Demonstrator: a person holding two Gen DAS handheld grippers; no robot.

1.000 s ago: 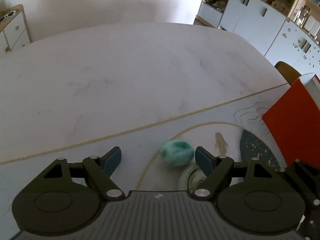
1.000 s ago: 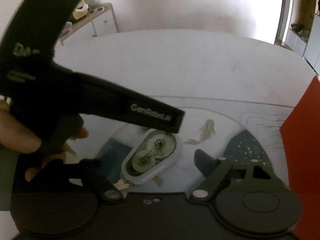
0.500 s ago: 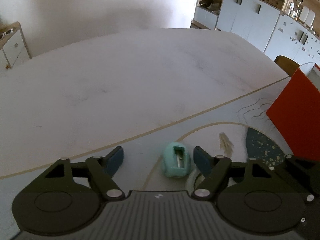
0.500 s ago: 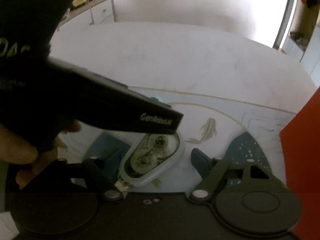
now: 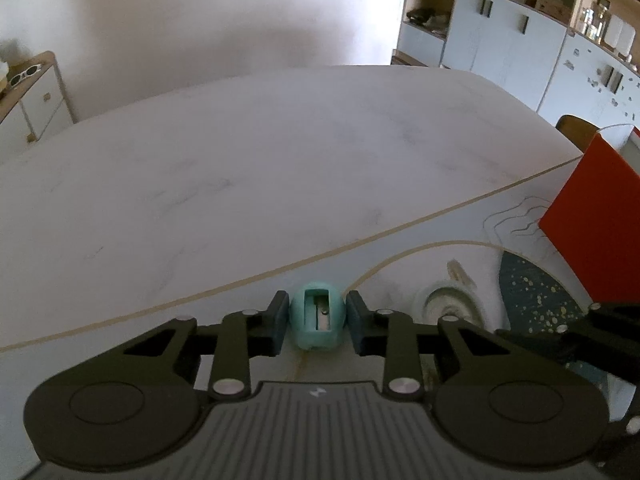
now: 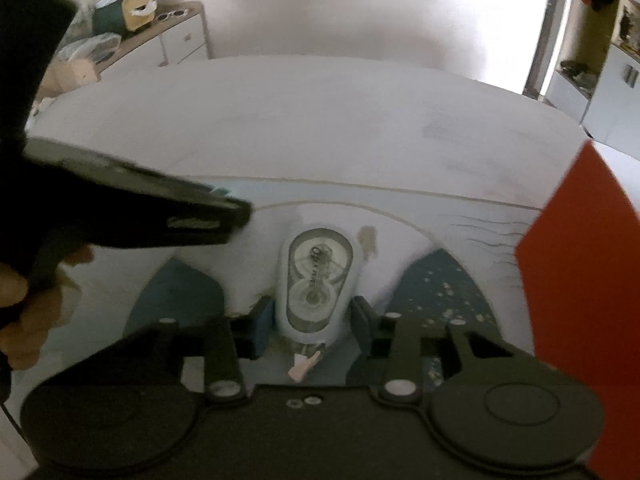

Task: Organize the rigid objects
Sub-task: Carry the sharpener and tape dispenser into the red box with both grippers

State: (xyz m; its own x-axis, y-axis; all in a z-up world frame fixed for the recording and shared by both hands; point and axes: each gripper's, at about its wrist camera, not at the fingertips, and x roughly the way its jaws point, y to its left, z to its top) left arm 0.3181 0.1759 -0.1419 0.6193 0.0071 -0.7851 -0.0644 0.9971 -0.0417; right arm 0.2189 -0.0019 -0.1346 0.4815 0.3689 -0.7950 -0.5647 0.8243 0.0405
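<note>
A teal pencil sharpener (image 5: 318, 320) lies on the desk mat with its blade slot facing up. My left gripper (image 5: 317, 307) has it between its jaws, which are closing, and both pads touch its sides. A translucent correction tape dispenser (image 6: 316, 276) lies lengthwise on the mat. My right gripper (image 6: 311, 318) straddles the dispenser's near end, its jaws closing with the pads against it. In the left wrist view the dispenser (image 5: 444, 300) shows just right of the sharpener.
A pale desk mat (image 5: 400, 264) with a gold line, fish drawing and dark blue patches covers the near part of the white table (image 5: 240, 168). A red upright panel (image 5: 596, 224) (image 6: 580, 288) stands at the right. The left gripper's body (image 6: 132, 212) and a hand (image 6: 16, 304) fill the left of the right wrist view.
Both pairs of jaws have closed in from wide open onto their objects. The sharpener rolled slot-up and now sits centred. The correction tape has turned from slanted to straight between the right fingers.
</note>
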